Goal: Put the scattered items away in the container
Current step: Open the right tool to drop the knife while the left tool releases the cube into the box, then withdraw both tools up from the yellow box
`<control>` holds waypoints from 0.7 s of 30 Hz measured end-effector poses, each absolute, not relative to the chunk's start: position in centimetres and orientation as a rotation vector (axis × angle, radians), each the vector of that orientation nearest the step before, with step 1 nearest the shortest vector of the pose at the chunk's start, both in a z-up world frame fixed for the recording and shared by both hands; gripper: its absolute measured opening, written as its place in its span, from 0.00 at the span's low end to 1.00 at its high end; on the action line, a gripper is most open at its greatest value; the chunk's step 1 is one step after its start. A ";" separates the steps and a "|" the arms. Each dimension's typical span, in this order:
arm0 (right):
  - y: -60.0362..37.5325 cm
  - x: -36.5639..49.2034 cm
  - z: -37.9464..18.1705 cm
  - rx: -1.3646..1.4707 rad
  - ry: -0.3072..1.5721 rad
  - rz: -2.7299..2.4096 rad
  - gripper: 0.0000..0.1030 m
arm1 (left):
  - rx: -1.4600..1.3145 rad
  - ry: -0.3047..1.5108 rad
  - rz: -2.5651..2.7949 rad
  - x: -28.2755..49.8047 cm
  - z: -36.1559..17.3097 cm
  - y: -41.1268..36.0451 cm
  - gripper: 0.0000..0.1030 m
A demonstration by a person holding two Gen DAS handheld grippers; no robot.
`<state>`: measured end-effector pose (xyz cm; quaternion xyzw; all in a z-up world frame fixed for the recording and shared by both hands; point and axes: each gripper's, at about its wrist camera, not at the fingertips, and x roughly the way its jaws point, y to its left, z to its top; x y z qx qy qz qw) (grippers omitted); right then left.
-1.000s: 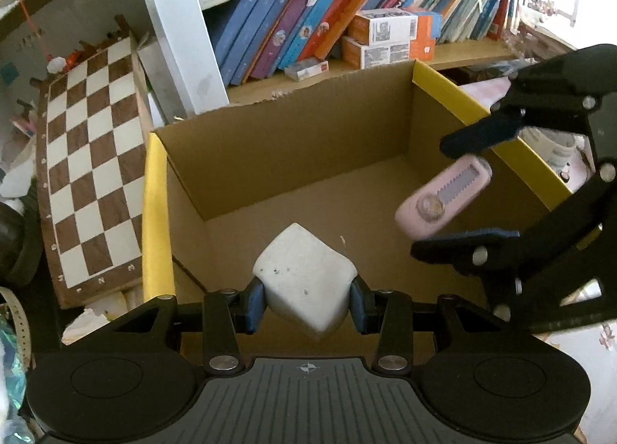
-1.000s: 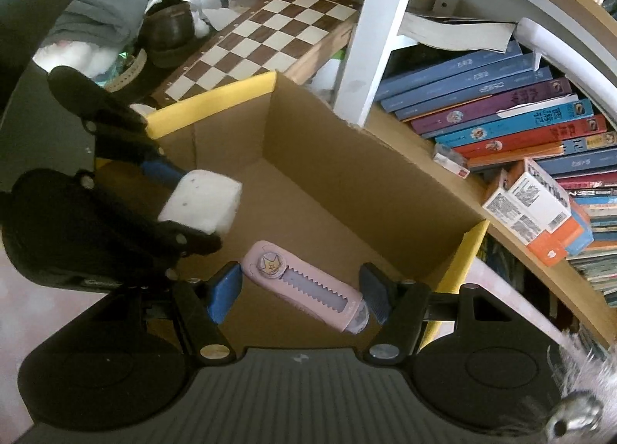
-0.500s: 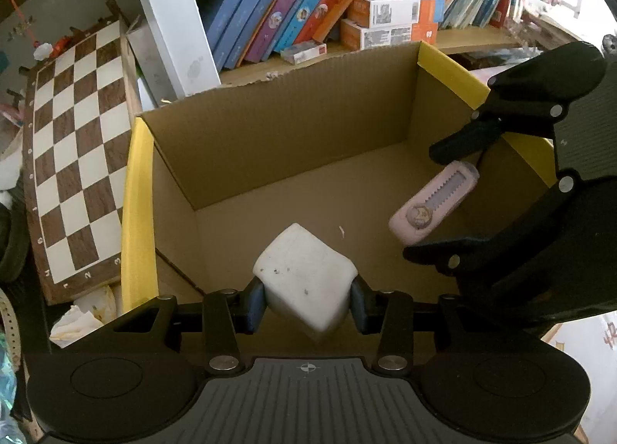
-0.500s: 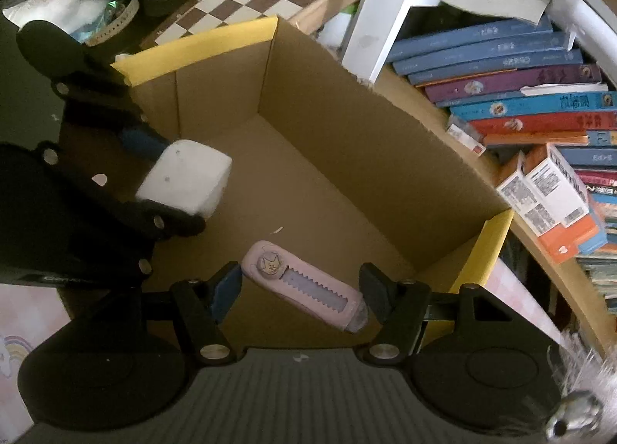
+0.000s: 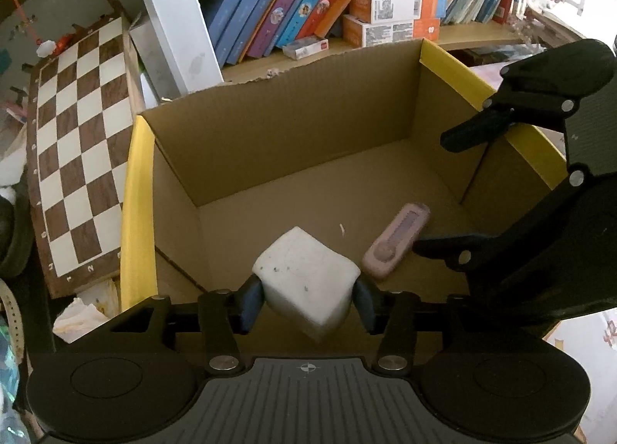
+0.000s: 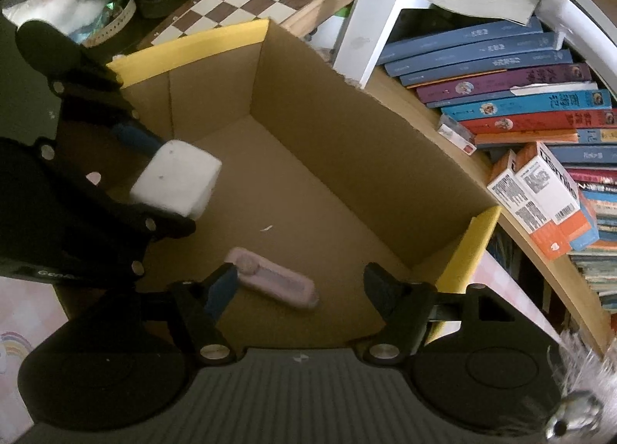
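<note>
While the left tool (image 5: 306,303) was opening, the white foam cube (image 5: 306,280) sat between its pads above the cardboard box (image 5: 270,143). With its jaws opening and nothing between them, the right tool (image 6: 299,284) hung over the pink utility knife (image 6: 275,282), which lay on the box floor.

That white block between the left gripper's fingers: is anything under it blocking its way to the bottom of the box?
Nothing visible does. The white block sits between the opening jaws of the left gripper, above bare cardboard floor of the box. The pink cutter already lies on the floor, off to the side, beside the right gripper.
</note>
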<state>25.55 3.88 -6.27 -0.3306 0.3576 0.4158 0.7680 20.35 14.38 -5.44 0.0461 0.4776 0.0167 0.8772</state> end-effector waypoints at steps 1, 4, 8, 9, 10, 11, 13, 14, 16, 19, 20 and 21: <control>3.7 25.5 -6.1 -0.706 0.776 0.903 0.70 | 0.097 0.992 0.038 20.2 -5.3 14.3 0.50; 3.2 25.0 -5.6 -0.686 0.763 0.894 0.70 | 0.100 0.978 0.048 19.7 -4.8 14.1 0.52; 2.2 24.5 -4.8 -0.647 0.749 0.870 0.71 | 0.134 0.921 0.086 18.6 -3.4 13.7 0.70; 1.9 24.4 -4.5 -0.632 0.746 0.864 0.71 | 0.135 0.905 0.088 18.3 -3.0 13.7 0.71; 1.6 24.3 -4.2 -0.612 0.742 0.863 0.71 | 0.133 0.890 0.089 18.0 -2.6 13.7 0.72; 1.3 24.1 -3.9 -0.590 0.737 0.861 0.71 | 0.125 0.878 0.088 17.6 -2.2 13.6 0.73; 0.8 23.6 -3.4 -0.558 0.729 0.851 0.71 | 0.111 0.852 0.087 16.8 -1.4 13.5 0.74; 0.5 23.3 -3.1 -0.542 0.724 0.846 0.71 | 0.109 0.840 0.088 16.4 -1.2 13.3 0.74; -0.1 22.7 -2.5 -0.509 0.712 0.836 0.71 | 0.101 0.819 0.085 15.6 -0.7 12.9 0.74; -1.0 21.8 -1.6 -0.449 0.703 0.824 0.72 | 0.089 0.789 0.079 14.3 0.0 12.2 0.75; -1.4 21.4 -1.4 -0.426 0.700 0.817 0.72 | 0.084 0.780 0.078 13.8 0.2 11.9 0.75; -1.7 21.0 -1.2 -0.407 0.698 0.808 0.73 | 0.078 0.771 0.078 13.4 0.4 11.7 0.76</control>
